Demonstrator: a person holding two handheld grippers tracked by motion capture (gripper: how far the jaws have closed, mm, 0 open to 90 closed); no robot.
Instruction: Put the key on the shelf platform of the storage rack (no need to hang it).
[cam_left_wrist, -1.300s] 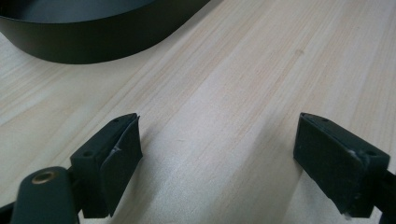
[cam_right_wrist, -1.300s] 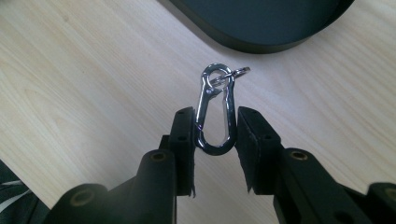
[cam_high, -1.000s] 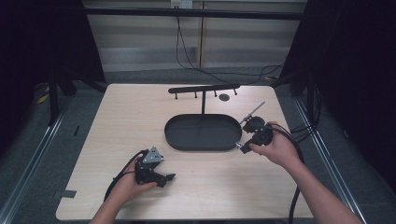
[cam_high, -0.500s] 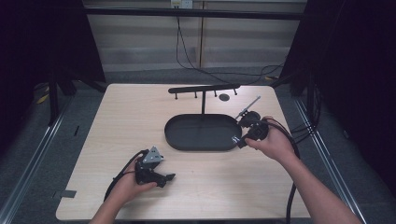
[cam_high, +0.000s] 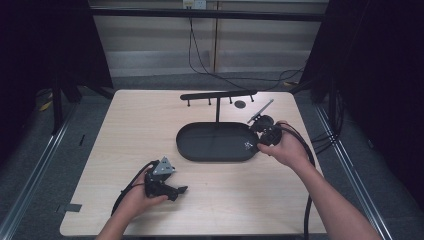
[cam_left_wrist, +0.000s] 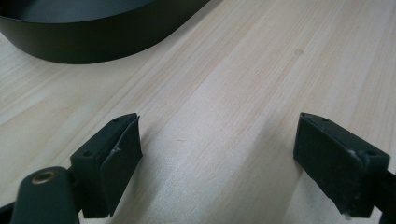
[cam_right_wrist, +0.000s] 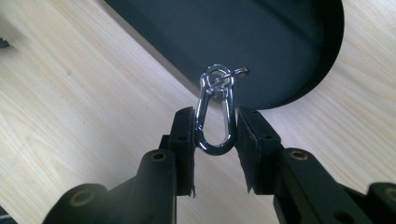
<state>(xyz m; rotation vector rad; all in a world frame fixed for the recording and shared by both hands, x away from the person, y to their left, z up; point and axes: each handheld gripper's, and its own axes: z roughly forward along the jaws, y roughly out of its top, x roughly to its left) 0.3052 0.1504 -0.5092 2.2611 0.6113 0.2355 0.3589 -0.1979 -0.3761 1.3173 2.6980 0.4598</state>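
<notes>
The pale wood-grain desk (cam_high: 125, 145) carried a shallow black oval tray (cam_high: 200, 145) near its centre, w/ a thin black T-shaped stand (cam_high: 218, 97) rising just behind it – horizontal bar on top, small pegs hanging under it.

Right tongs (cam_right_wrist: 215, 130) were pinching a small shiny silver metal snap hook (cam_right_wrist: 215, 114) betw. the two pads; the hook's rounded bottom sat between them and its swivel eye, w/ a little ring on it, stuck out past the tips. In the right gripper view the hook was seen over the tray's rim, at the rounded end of the tray. In the high view the right hand (cam_high: 286, 149) held those tongs (cam_high: 256, 144) at the tray's right end, just at the rim; the hook itself was too small to make out there. A cable ran from the gripper back along the forearm.

Left tongs (cam_left_wrist: 219, 154) were spread wide – nothing betw. the pads, only bare desk. They sat low over the wood, w/ the tray's black wall (cam_left_wrist: 93, 37) ahead at upper left, apart from the tips. In the high view the left hand (cam_high: 137, 197) held its tongs (cam_high: 180, 190) near the front edge of the desk, well apart from the tray, grey three-cornered plate on top, pointing to the right.
</notes>
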